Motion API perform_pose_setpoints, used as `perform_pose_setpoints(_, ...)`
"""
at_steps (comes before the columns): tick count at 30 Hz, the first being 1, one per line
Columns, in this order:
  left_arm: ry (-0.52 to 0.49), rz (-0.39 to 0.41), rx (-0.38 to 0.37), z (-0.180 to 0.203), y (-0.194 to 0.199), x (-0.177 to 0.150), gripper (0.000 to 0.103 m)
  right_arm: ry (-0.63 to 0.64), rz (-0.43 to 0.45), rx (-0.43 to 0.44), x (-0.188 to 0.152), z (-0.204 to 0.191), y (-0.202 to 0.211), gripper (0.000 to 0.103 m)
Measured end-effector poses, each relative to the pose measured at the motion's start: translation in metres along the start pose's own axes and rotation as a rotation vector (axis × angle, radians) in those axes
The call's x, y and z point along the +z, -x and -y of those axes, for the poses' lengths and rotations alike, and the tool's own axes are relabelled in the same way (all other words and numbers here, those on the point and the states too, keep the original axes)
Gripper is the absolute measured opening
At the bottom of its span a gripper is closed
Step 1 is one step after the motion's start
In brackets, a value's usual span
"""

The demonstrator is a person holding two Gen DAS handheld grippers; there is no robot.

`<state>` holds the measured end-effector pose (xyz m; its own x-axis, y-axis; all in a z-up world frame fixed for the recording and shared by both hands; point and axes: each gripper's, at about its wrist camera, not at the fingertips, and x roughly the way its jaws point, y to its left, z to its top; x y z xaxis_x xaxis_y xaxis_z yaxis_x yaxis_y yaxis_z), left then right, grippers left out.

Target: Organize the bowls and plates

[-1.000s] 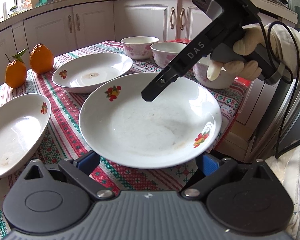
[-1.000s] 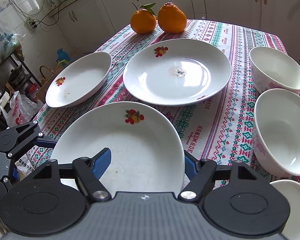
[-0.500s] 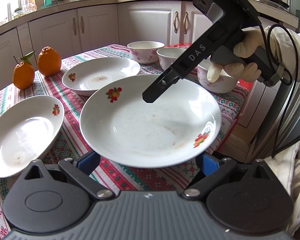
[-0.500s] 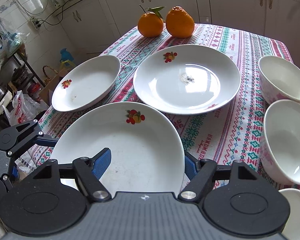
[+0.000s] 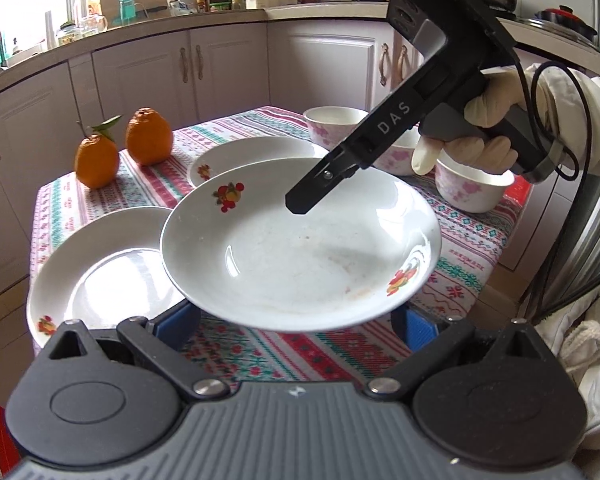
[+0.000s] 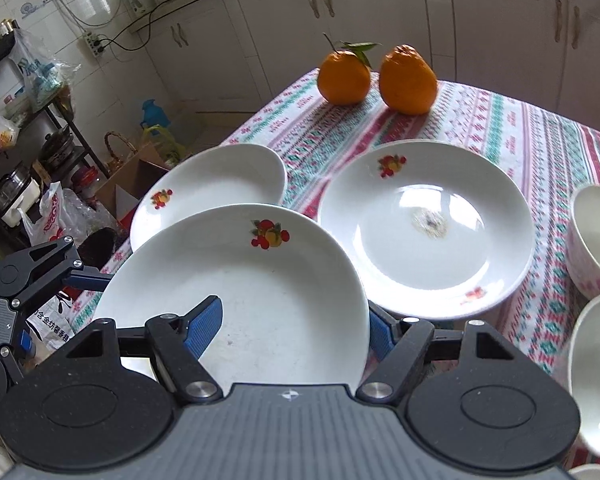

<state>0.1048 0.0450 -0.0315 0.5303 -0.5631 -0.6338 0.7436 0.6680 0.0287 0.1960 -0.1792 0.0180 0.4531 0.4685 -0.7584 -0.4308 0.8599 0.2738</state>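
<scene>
above table, both grippers pinch one plate by opposite rims, carried clear of cloth. left gripper, right gripper part closed on it. second plate ahead-right, third ahead-left, both close.

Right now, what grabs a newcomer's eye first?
The white fruit-print plate, lifted off the tablecloth with the right tool on its rim and the left tool under it. Then the two oranges at the table's far end, beyond two more plates.
</scene>
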Motion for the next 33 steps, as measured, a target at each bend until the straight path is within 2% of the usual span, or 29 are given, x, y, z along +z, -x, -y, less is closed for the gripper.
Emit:
perform_pose_setpoints(15,0.062,-0.004,0.09,-0.047,0.018,-0.01,0.101,0.1,-0.029,0.061,0.049,-0.033,-0.047,0.08)
perform_pose_setpoints(33,0.128,-0.026,0.164,-0.08,0.024,-0.025,0.101,0.161,-0.056,0.109,0.079,-0.058,-0.092,0.08)
